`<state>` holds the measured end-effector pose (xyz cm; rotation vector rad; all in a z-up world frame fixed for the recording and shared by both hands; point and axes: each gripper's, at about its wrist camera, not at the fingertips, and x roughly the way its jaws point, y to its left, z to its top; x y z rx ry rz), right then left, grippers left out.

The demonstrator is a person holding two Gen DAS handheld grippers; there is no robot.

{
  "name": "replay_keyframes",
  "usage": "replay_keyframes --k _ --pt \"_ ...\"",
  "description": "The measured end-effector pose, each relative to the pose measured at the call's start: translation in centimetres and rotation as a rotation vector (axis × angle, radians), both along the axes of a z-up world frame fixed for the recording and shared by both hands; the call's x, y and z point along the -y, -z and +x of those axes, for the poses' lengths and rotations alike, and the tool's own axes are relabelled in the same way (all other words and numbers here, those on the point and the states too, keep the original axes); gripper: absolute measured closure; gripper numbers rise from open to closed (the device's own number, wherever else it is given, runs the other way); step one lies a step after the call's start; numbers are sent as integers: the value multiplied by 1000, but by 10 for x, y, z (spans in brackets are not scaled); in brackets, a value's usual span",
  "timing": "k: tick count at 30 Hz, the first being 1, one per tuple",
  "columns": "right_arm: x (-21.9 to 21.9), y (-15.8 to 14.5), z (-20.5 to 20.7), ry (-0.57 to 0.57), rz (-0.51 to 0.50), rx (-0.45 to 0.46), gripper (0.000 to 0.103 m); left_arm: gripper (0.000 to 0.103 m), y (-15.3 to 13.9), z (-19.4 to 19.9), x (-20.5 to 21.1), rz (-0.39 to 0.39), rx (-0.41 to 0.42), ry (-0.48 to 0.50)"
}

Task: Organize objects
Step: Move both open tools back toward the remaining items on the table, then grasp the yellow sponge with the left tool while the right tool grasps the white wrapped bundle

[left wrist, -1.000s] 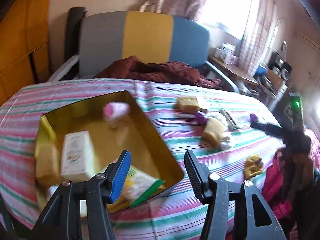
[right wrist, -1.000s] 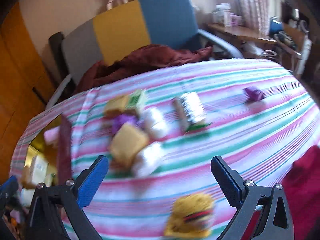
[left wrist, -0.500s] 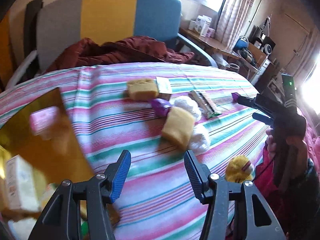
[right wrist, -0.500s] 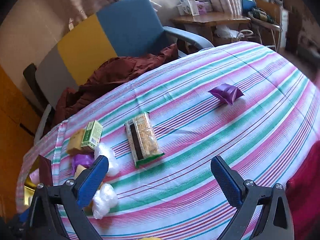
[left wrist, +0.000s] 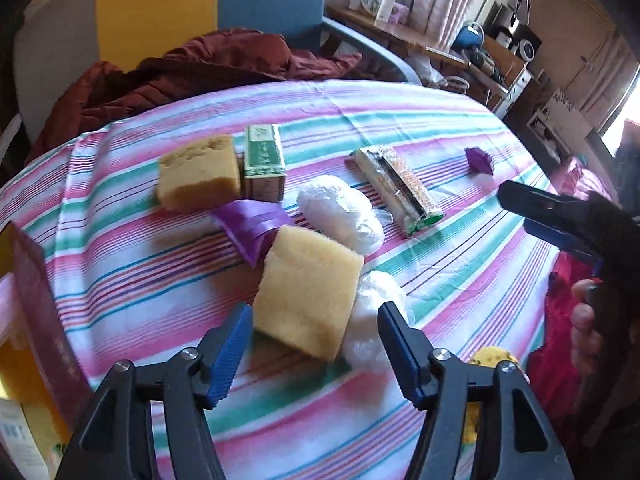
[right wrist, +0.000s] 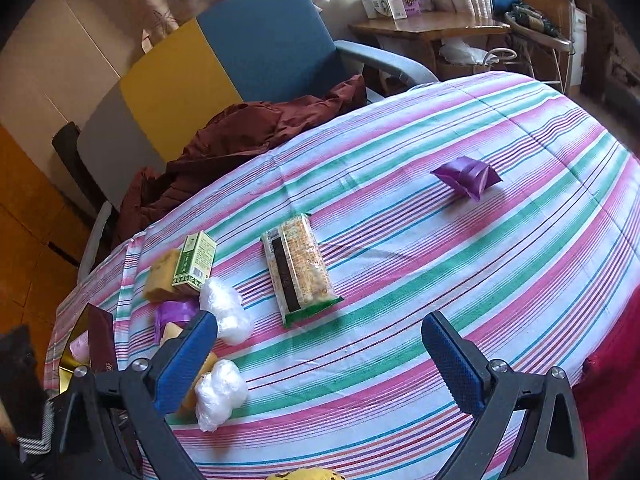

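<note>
Square, fuzzy yellow sponge (left wrist: 308, 294)

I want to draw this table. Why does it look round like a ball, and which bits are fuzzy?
Both wrist views bend the striped tablecloth because of the fisheye lens; left wrist view, the near yellow sponge is slightly smeared; right wrist view, the snack bar looks sharp.

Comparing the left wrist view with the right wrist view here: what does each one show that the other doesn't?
Only the left wrist view shows the open left gripper, aimed at the near yellow sponge, and the right gripper side-on.

Only the right wrist view shows the open right gripper head-on, with empty striped cloth ahead.

Both show the green box, snack bar and far purple packet.
</note>
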<state>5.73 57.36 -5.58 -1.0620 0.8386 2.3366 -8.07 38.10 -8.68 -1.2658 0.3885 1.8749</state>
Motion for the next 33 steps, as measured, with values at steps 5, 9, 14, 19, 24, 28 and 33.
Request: replay_keyframes --k 5,9,14,19,24,28,33 --pt "1 3 -4 -10 -6 7 0 35 11 -13 -15 -8 6 -4" --pt "3 5 -7 -24 3 22 0 46 28 -24 -12 -1 94 -30" --pt "6 5 -10 -44 30 32 0 50 23 -9 21 99 83 -59" --pt "14 8 -15 -79 46 53 0 50 28 8 56 104 66 -120" --pt "27 12 -22 -142 67 74 0 50 30 10 63 135 38 -125" --pt "43 14 -29 -206 132 104 1 50 33 11 62 144 25 -130" --pt "56 17 -35 -265 154 107 8 50 32 12 61 153 11 -124"
